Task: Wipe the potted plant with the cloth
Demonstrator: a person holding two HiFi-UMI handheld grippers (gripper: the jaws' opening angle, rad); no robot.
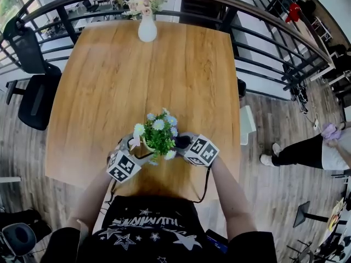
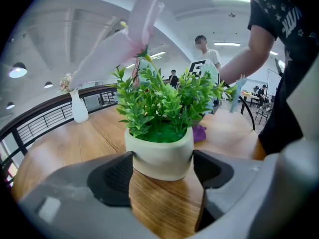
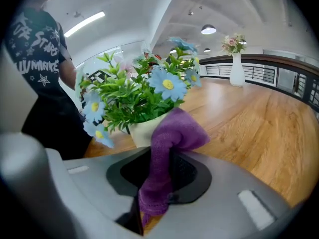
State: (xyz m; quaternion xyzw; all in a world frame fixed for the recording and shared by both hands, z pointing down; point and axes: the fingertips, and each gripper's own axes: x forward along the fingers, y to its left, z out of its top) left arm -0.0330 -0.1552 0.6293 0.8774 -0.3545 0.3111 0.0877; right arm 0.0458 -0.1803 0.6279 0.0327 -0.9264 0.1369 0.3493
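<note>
The potted plant (image 1: 159,135) has green leaves, pale blue and white flowers and a cream pot (image 2: 159,156); it stands upright on the wooden table (image 1: 109,81) near its front edge. My left gripper (image 2: 162,164) is shut on the pot, one pad against each side. From the plant's right, my right gripper (image 3: 159,176) is shut on a purple cloth (image 3: 172,133). The cloth's bunched end is right at the pot's side (image 3: 142,132) under the leaves. Its purple tip (image 2: 199,132) peeks out behind the pot in the left gripper view.
A white vase of pink flowers (image 1: 147,29) stands at the table's far edge. A curved black railing (image 1: 263,21) runs behind the table. A black office chair (image 1: 33,100) is at the left; a person's legs (image 1: 299,152) are on the floor at the right.
</note>
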